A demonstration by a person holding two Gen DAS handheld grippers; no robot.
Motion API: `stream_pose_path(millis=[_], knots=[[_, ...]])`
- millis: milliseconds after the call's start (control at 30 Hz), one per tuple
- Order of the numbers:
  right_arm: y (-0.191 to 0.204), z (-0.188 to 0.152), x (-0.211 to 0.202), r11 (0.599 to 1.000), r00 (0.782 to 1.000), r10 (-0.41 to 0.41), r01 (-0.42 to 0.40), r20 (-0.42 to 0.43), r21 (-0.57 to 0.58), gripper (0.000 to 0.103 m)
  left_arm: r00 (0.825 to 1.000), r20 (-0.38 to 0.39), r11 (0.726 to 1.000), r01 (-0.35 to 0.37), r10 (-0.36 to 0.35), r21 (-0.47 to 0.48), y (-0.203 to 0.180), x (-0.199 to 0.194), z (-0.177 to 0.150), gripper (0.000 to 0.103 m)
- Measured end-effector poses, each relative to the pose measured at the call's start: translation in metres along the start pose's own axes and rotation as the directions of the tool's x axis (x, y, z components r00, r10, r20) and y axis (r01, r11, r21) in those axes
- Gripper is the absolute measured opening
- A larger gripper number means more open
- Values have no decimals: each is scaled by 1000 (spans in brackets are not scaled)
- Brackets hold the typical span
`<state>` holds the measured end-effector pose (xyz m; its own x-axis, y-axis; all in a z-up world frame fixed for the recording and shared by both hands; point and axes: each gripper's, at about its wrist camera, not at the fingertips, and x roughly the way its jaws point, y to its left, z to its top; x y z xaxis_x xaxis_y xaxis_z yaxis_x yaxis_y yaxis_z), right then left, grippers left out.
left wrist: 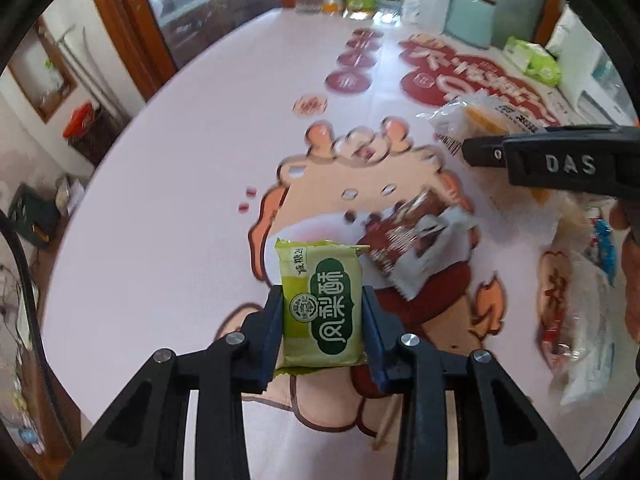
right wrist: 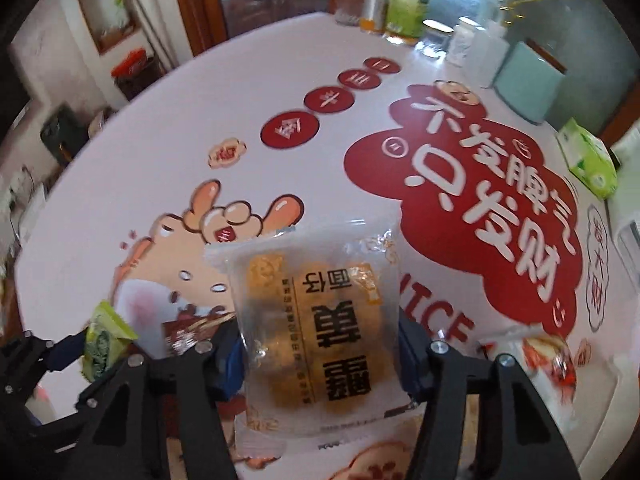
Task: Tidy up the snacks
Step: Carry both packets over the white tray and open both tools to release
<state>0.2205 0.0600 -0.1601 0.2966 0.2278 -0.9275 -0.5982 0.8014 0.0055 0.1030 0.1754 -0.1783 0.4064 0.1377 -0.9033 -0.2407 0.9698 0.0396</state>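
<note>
We held the left gripper [left wrist: 323, 320] level above the table [left wrist: 160, 184], its fingers pinching a green snack pack [left wrist: 322, 304] upright between them. The right gripper [right wrist: 320, 360] sat beside it, clamped on a clear cake packet [right wrist: 320, 328]. A brown wrapper [left wrist: 416, 244] lay on the table beneath.

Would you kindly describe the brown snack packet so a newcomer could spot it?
On the cartoon-printed tablecloth, look just beyond the green pastry packet held in the left claw. The brown snack packet lies flat there, the only dark brown wrapper.
</note>
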Motion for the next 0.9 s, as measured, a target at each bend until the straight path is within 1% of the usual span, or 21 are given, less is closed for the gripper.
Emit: stream_pose_path(millis=[100,167,233,367,467,567,600,667,700,800,900], knots=[[-3,-11,-37,998,997,39,-42,65,41,60,999,47,999,8,-10,43,-10,-26,6,35],[-9,-21,-66,994,991,66,-75,118,74,60,997,79,997,21,-27,78,-20,-46,10,35],[-18,-38,-98,988,981,78,-100,176,118,60,994,105,994,31,-43,109,-29,-62,12,35],[-40,-83,-152,968,962,62,-122,266,218,60,984,153,981,67,-96,184,-58,-98,12,35],[-62,-127,-187,937,951,37,-140,308,319,61,973,174,963,103,-149,248,-86,-121,9,35],[-84,-170,-207,900,948,1,-140,319,413,61,961,178,940,148,-210,308,-119,-140,4,35],[-94,-187,-213,884,950,-29,-122,312,452,61,955,175,927,170,-239,334,-134,-146,3,35],[-109,-210,-222,860,952,-76,-88,298,502,61,946,169,909,199,-276,366,-155,-153,2,35],[-118,-223,-228,845,952,-105,-67,288,530,61,939,165,894,219,-303,392,-171,-158,1,35],[-140,-252,-242,806,946,-180,-16,270,592,62,923,161,859,248,-350,447,-208,-169,-2,35],[-161,-274,-250,765,939,-233,17,252,644,62,908,148,825,276,-392,492,-247,-176,-1,35]])
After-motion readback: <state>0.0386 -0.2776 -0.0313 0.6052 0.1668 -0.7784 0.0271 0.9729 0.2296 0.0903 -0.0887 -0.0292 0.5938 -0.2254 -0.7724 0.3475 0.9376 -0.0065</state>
